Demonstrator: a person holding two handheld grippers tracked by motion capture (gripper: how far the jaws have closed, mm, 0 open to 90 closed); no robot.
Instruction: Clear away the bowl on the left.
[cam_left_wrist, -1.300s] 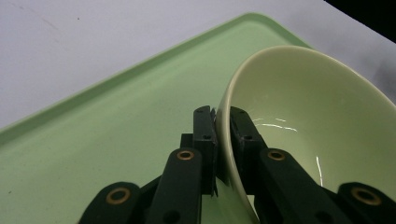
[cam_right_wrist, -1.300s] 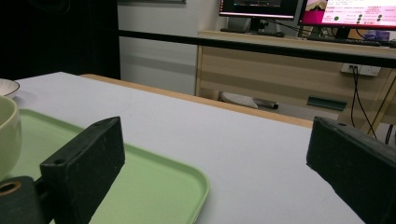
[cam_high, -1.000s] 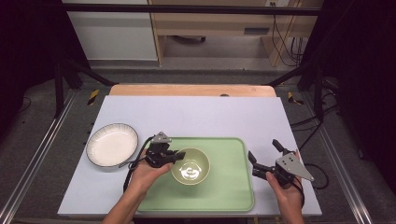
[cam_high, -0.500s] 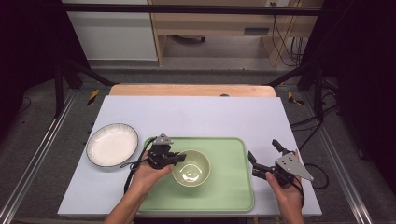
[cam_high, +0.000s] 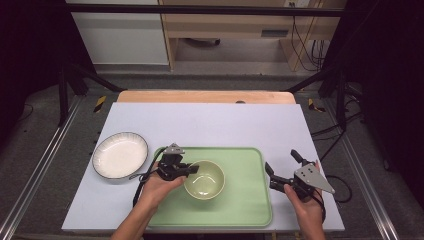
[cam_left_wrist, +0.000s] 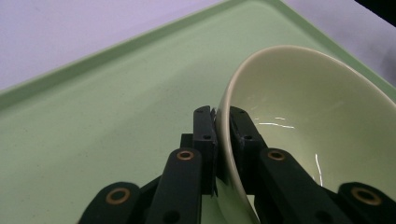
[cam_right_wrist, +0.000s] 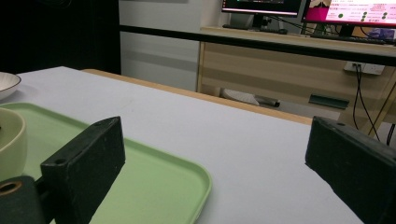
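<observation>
White sheeting covers the table (cam_high: 215, 125), wooden edge at the far side, desk and monitors beyond. On it, near the front edge, lies a pale green plastic tray (cam_high: 245, 200), and on the tray's left half sits a cream-green glazed bowl (cam_high: 204, 179). The left gripper (cam_high: 187, 170) is clamped on the bowl's left rim: in the left gripper view one jaw stands inside the wall (cam_left_wrist: 299, 116) and one outside, pinching it tight. So the grasp looks done; lifting and carrying the bowl looks like what's left, perhaps toward the white ribbed plate (cam_high: 120, 155) off the tray's left edge. The left forearm comes in low from the front edge, hand curled over the tool. The right gripper (cam_high: 281, 164) waits past the tray's right edge, jaws spread wide, holding nothing.
</observation>
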